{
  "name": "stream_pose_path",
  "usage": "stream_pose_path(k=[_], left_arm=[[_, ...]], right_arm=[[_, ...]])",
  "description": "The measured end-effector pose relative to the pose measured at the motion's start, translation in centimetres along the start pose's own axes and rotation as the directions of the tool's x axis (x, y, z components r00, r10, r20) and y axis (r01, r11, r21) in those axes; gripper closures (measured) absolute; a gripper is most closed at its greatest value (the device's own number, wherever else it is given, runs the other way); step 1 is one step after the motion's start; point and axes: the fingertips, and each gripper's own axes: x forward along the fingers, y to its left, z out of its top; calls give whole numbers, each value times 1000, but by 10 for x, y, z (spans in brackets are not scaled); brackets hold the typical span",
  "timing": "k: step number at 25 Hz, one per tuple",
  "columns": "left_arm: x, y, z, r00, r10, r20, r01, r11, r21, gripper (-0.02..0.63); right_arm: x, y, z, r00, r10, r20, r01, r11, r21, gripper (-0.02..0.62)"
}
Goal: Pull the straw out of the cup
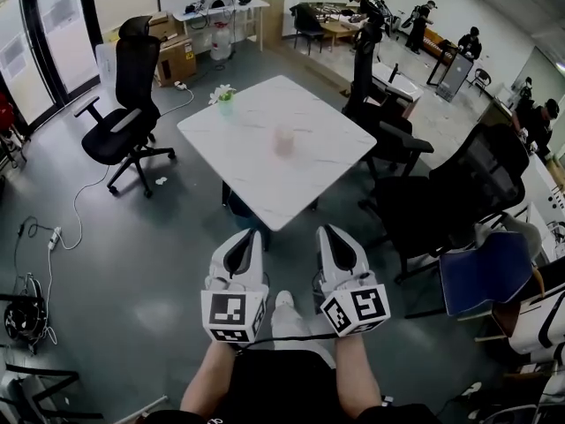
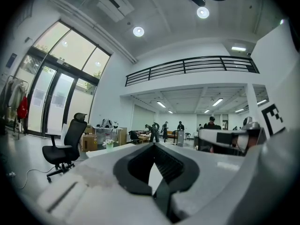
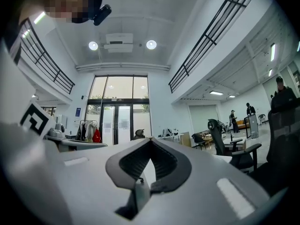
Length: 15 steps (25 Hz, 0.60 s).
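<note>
Seen from above through the head camera, a white square table (image 1: 265, 184) stands cornerwise on a grey floor in a large open office. Near the table's middle sits a small pale pink cup (image 1: 282, 140), blurred. What is in it cannot be made out, and the straw is too small and soft to see. Near the table's far left corner stands a little greenish vase (image 1: 225, 104) holding white flowers. A brown cardboard box (image 1: 179, 58) rests on the floor by the far wall, behind a black office chair (image 1: 124, 104); any print on the box is too small to read. At the bottom of the view a person's two forearms hold the left gripper (image 1: 241, 237) and the right gripper (image 1: 334, 230) side by side. Both point towards the table, are short of its near corner, and are well apart from the cup. Each carries a cube with black-and-white square markers, one on the left (image 1: 233, 314) and one on the right (image 1: 357, 308); these are patterns, not words. Each gripper's own view shows its dark ribbed jaws pressed together at the tips with nothing between them, so both are clenched and empty.
</note>
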Motion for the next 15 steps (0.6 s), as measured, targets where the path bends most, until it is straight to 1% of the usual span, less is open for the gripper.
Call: stream_pose_path(k=[4,7,9,15], left_arm=[[49,7,-13,999,1,-35,-2,1000,-8,606],[91,14,-24,997,11,-73,-13,1000,-26,606],[121,15,-25,996,17,-88,-20,999,-31,606],[216,32,-25,991,50,-125,-56,998,-41,606]], right_arm=[[33,-41,-18,999,-22,-28,23,999,31,594],[63,-70,-32,998,-14,-65,18,999,50,594],[86,-92,-35,997,-10,-80,15,998,63,595],[168,-148,-44,992,41,-119,-31,996,86,594]])
